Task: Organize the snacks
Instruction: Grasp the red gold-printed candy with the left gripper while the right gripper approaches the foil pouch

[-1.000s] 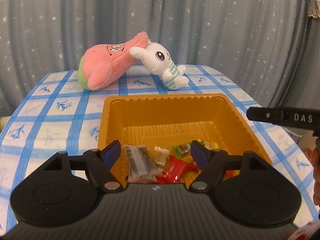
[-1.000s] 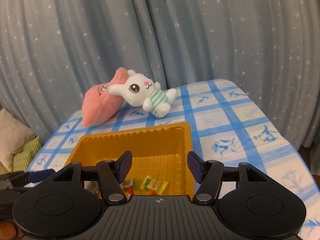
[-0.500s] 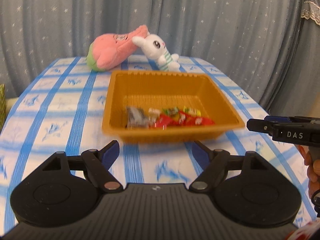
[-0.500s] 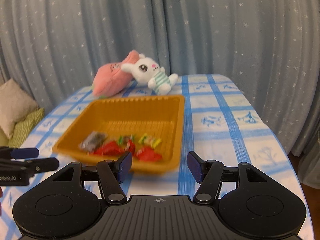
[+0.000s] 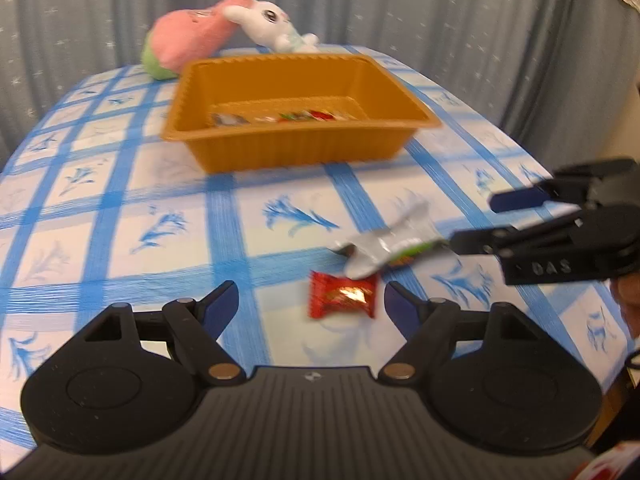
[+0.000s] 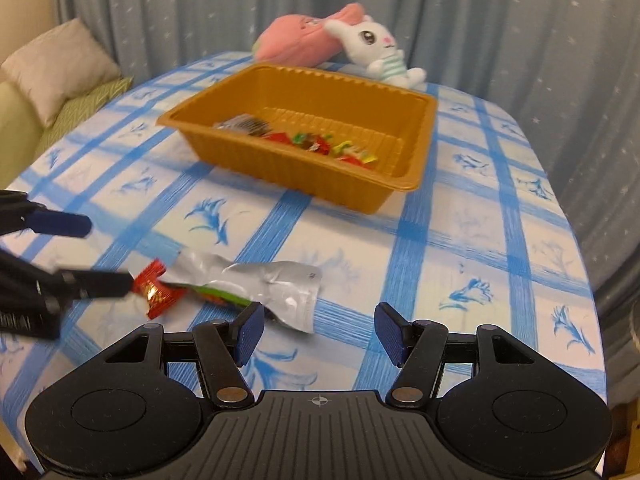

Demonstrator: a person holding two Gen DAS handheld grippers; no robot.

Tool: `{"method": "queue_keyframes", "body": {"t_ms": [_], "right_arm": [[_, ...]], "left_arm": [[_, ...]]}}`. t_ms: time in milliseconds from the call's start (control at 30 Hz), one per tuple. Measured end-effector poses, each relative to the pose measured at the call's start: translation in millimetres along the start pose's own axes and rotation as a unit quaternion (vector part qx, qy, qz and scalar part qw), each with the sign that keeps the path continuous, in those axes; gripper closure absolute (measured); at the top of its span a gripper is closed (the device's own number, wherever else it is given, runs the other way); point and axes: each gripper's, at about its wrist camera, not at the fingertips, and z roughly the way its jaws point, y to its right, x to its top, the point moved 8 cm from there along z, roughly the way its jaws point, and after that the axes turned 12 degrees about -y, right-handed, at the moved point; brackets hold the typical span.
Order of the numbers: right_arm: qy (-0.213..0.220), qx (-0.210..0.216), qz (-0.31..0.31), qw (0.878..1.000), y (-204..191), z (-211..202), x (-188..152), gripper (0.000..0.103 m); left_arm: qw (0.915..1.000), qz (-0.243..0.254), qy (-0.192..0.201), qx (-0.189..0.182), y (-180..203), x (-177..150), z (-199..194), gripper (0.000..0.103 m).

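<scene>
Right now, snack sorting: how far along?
Partway. Done: several wrapped snacks lie in the orange tray. In hand: nothing; left tongs and right tongs are both open, hovering near the table's front. Left: the red candy and the silver packet lying on the tablecloth.

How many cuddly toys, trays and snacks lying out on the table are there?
Cuddly toys: 2, a pink plush toy and a white plush bunny.
Trays: 1, the orange plastic tray.
Loose snacks on the tablecloth: 2, a red foil candy and a silver foil packet.
Total: 5.
</scene>
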Motion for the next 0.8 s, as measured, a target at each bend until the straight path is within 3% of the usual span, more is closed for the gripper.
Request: {"method": "queue_keyframes", "body": {"t_ms": [400,467,600,700,800], "right_arm": [[-0.03,-0.009,-0.028,0.999,-1.5,16.1,-2.6,0.042],[-0.03,-0.007,-0.03,0.999,-2.3,16.9,-2.4,0.042],[-0.031,-0.008,-0.038,0.999,-3.2,19.9,-1.2,0.042],[-0.033,-0.01,-0.05,0.998,-5.5,21.5,-0.8,0.042],[-0.031,-0.009,-0.075,0.997,-11.6,22.6,-0.9,0.042]], "left_arm": [[0.9992,0.0,-0.014,-0.037,10.9,2.9,26.6,0.052],[0.999,0.001,-0.017,-0.04,12.0,3.3,29.9,0.062],[0.9992,0.007,-0.014,-0.036,12.5,4.2,32.0,0.063],[0.9991,0.008,-0.013,-0.04,12.0,5.0,30.5,0.071],[0.9995,0.017,-0.016,-0.023,8.8,4.5,28.4,0.072]]}}
